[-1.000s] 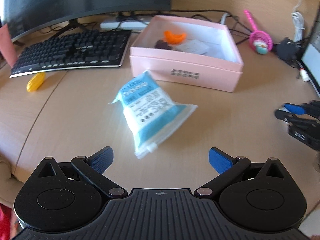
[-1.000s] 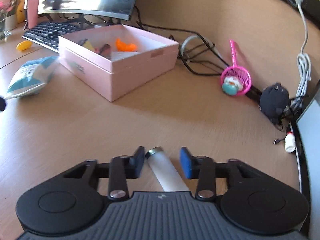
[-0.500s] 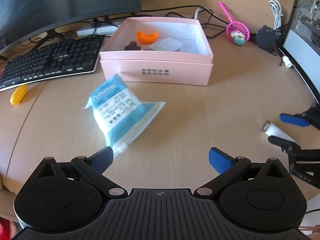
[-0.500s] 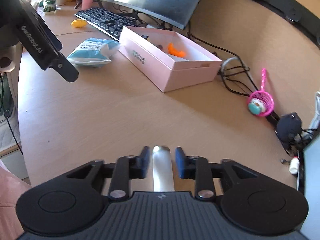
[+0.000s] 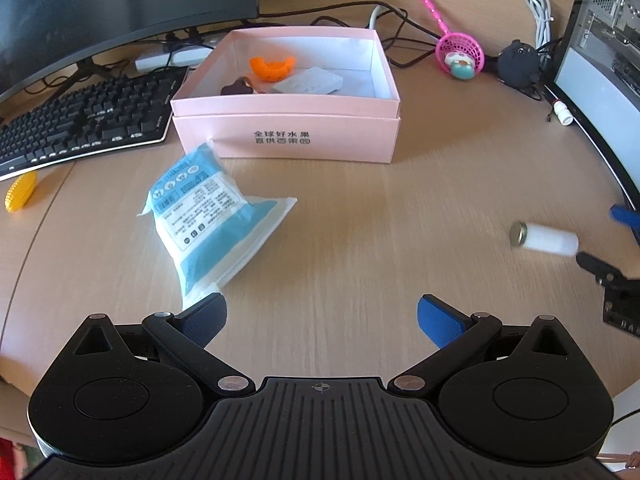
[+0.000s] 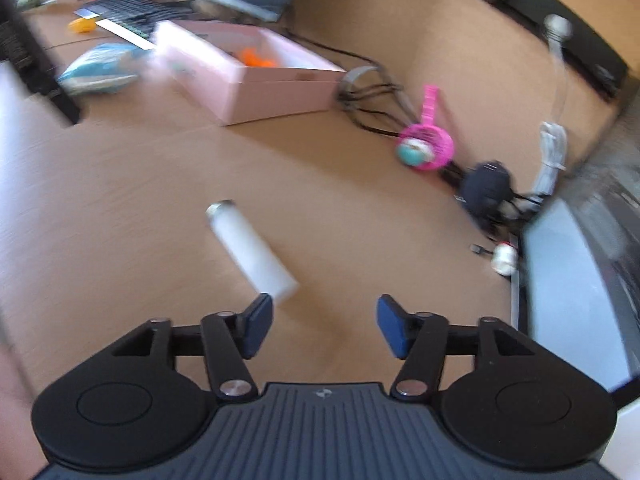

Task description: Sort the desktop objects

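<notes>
Now the right gripper has its jaws opening, and nothing is between them; the white tube lies on the desk just ahead of its left finger. Meanwhile the left gripper stands wide open and empty above the desk, with the blue packet just in front of it. Behind the packet sits the pink box, holding an orange piece.

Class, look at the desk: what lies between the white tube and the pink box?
Nothing: only bare wooden desk separates the white tube from the pink box. The left wrist view shows this best; the blurrier right wrist view agrees.
</notes>
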A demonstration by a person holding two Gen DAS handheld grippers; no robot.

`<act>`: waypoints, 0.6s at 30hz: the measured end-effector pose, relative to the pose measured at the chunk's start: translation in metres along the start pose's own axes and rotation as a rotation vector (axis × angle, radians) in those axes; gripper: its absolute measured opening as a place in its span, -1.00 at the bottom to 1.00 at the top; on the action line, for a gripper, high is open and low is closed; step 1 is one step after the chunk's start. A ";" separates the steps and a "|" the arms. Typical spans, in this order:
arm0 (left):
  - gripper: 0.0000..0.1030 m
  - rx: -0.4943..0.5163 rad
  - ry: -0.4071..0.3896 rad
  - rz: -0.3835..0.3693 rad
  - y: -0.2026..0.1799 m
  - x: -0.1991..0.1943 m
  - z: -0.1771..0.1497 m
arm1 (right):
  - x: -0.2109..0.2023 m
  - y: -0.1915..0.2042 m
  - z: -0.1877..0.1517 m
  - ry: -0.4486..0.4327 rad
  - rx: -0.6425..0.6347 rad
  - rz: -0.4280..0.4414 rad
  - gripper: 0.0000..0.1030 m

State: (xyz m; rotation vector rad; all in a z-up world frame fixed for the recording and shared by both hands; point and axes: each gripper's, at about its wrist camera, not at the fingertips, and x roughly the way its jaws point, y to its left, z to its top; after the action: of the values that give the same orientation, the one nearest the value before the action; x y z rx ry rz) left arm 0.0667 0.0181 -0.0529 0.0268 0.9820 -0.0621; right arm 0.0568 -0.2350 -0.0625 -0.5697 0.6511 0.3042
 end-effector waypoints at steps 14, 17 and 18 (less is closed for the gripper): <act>1.00 -0.032 0.006 0.033 0.026 -0.010 -0.007 | 0.053 -0.007 0.055 0.102 0.691 -0.030 0.83; 1.00 -0.061 0.005 0.051 0.039 -0.011 -0.009 | 0.067 -0.004 0.057 0.143 0.727 -0.058 0.48; 1.00 -0.068 0.005 0.053 0.043 -0.011 -0.010 | 0.067 -0.002 0.056 0.139 0.716 -0.061 0.48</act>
State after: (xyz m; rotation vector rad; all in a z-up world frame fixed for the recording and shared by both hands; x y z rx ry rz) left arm 0.0550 0.0621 -0.0496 -0.0094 0.9877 0.0200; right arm 0.1358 -0.1975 -0.0687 0.0779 0.8184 -0.0383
